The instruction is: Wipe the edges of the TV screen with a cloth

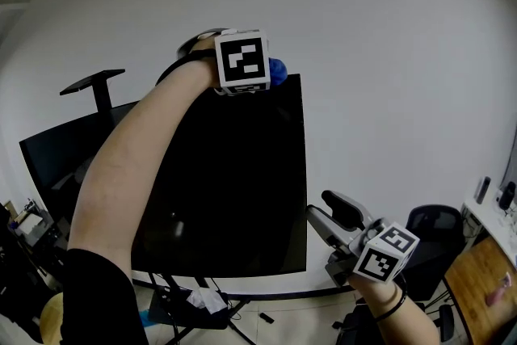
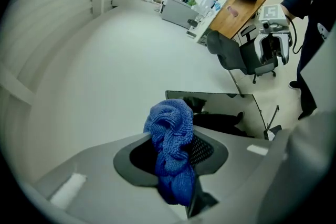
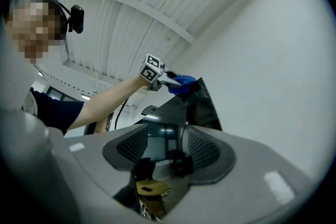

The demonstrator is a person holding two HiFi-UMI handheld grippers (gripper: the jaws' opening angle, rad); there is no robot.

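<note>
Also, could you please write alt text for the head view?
The left gripper holds a blue cloth at the top right corner of a dark TV screen. The right gripper sits beside the screen's lower right edge.

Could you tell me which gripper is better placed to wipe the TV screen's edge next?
Left. The left gripper is shut on the blue cloth right at the TV screen's top edge. The right gripper sits low by the lower right corner, jaws apart, holding no cloth.
</note>
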